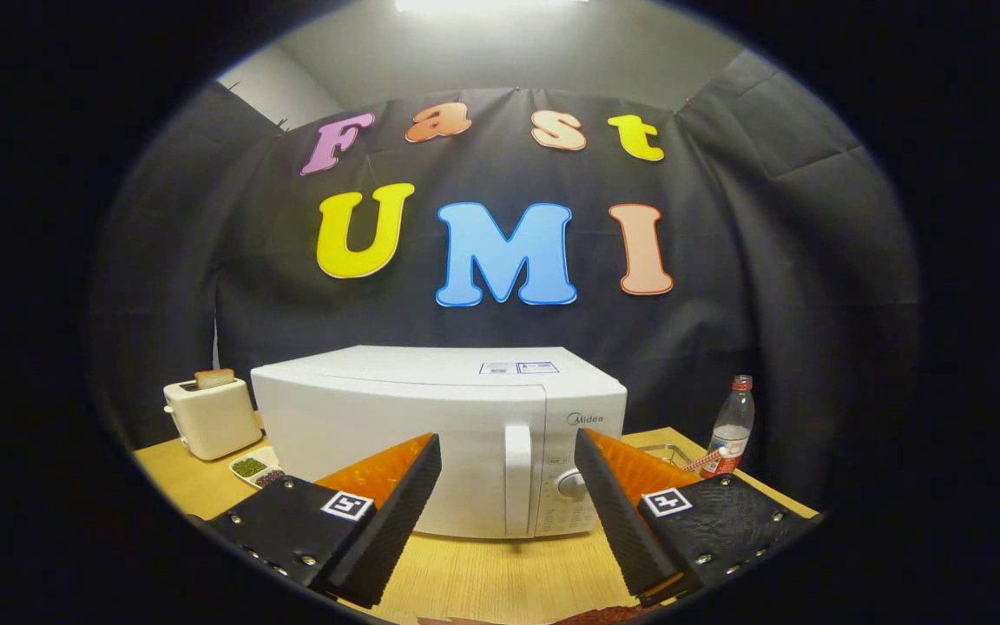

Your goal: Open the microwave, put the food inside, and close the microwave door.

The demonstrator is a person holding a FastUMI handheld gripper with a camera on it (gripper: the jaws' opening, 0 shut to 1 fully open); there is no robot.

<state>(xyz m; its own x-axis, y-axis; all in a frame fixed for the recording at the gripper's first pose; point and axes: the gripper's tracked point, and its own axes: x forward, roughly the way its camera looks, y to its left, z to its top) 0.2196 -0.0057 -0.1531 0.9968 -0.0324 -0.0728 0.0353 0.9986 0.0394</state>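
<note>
A white microwave point(430, 425) stands on the wooden table point(483, 573) with its door shut. Its vertical handle point(517, 477) lies straight ahead, between my two fingers, with the control dial point(571, 484) just right of it. My gripper point(509, 456) is open, a short way in front of the door, and holds nothing. A small dish of food point(255, 469) with green and dark pieces sits on the table left of the microwave, beyond my left finger.
A cream toaster point(212, 418) with a slice of bread in it stands behind the dish at the left. At the right of the microwave are a plastic water bottle point(730, 427) and a clear container point(665, 453).
</note>
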